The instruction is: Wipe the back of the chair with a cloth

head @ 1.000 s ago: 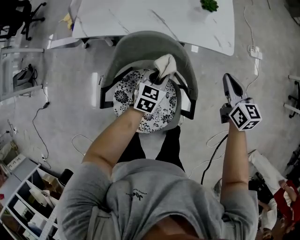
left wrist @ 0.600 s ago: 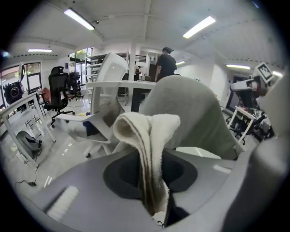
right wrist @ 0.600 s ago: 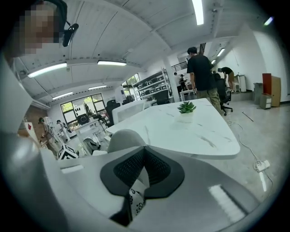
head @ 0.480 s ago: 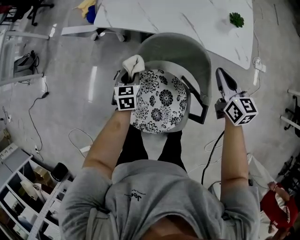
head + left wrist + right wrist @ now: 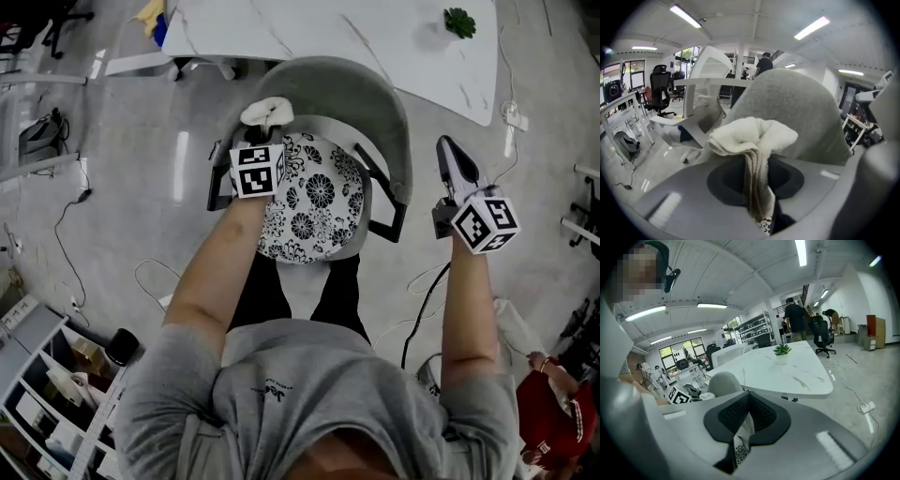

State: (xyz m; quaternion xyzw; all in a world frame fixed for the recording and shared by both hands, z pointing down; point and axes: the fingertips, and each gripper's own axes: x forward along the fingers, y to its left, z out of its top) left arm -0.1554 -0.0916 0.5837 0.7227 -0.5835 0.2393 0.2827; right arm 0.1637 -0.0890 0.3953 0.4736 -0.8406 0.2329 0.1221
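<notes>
Your left gripper (image 5: 265,134) is clamped down on the white cloth (image 5: 266,112), and the left gripper view makes that obvious: the jaws are pinched shut on a twisted strip of it while the rest puffs out in a fluffy wad past the tips. In the head view the cloth sits a bit left of center near the top of the frame, pressed against the left end of the grey chair back (image 5: 361,98), right on its upper rim. The curved back wraps around the far side of the black and white flowered seat cushion (image 5: 314,202), and your left forearm reaches up over the cushion's left edge. Your right gripper (image 5: 447,148) hangs off to the right of the chair, just past the black armrest (image 5: 389,214) and over bare floor, not touching anything. Its jaws are together with nothing held, and it points toward the white marble-look table (image 5: 375,42) across the top of the frame. A small green plant (image 5: 459,21) sits on that table in the upper right. The cloth and the right gripper are well apart, with the whole chair between them.
</notes>
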